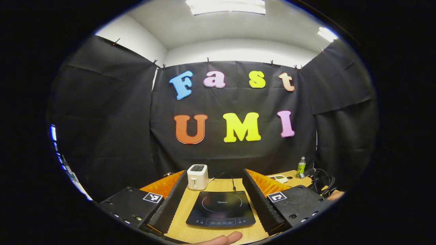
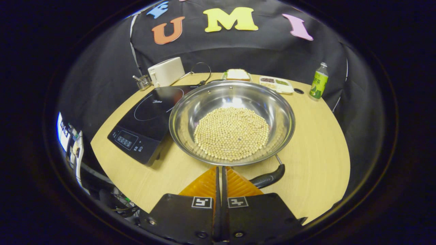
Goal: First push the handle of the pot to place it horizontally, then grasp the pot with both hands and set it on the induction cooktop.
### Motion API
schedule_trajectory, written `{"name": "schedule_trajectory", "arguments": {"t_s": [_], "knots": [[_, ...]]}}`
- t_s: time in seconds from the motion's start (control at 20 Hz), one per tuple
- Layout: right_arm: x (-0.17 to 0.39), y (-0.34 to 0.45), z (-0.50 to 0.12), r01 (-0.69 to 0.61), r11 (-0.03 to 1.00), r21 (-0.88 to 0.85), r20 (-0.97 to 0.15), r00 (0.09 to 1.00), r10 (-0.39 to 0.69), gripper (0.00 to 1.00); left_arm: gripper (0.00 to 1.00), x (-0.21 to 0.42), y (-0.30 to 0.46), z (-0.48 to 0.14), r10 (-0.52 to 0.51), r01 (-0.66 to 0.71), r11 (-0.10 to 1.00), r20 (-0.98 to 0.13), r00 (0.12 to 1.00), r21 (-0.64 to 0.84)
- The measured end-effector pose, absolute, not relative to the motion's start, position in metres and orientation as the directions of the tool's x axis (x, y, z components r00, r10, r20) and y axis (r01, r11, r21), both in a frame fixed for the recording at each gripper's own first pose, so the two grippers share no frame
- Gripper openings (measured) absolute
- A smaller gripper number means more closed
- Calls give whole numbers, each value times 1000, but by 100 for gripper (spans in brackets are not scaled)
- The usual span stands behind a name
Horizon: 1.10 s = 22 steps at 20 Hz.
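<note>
Beside the induction cooktop (image 2: 146, 119), the bean-filled steel pot (image 2: 231, 122) looks heavy, slippery; grip its rim and handle (image 2: 269, 178). Right tongs (image 2: 220, 173) pressed together, left tongs (image 1: 218, 190) spread.

Each hand-held gripper (image 2: 219, 170) has black, screwed plates with square markers.

Left tongs (image 1: 218, 190) spread wide, level; right tongs (image 2: 220, 170) closed together, empty, angled downward.
</note>
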State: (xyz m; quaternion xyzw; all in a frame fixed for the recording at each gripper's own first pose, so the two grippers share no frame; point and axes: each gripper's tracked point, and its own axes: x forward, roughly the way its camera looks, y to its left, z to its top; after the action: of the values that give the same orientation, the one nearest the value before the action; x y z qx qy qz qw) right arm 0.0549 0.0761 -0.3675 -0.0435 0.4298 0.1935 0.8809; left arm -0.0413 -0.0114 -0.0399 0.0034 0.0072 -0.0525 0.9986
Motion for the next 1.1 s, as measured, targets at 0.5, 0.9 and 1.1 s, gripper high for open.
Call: {"name": "schedule_trajectory", "arguments": {"t_s": [0.5,0.9,1.1], "knots": [[83,37,-377,-381,920,93,-786,540,303,2,95,-16,1,-56,-62,63,998,-58,996,13],[126,-4,-384,-299,952,62,-774,588,235,4,96,-1,0,-73,-48,52,998,-87,995,36],[142,-15,-385,-286,958,21,-760,618,201,4,96,2,-6,-77,-58,61,998,-88,994,32]]}}
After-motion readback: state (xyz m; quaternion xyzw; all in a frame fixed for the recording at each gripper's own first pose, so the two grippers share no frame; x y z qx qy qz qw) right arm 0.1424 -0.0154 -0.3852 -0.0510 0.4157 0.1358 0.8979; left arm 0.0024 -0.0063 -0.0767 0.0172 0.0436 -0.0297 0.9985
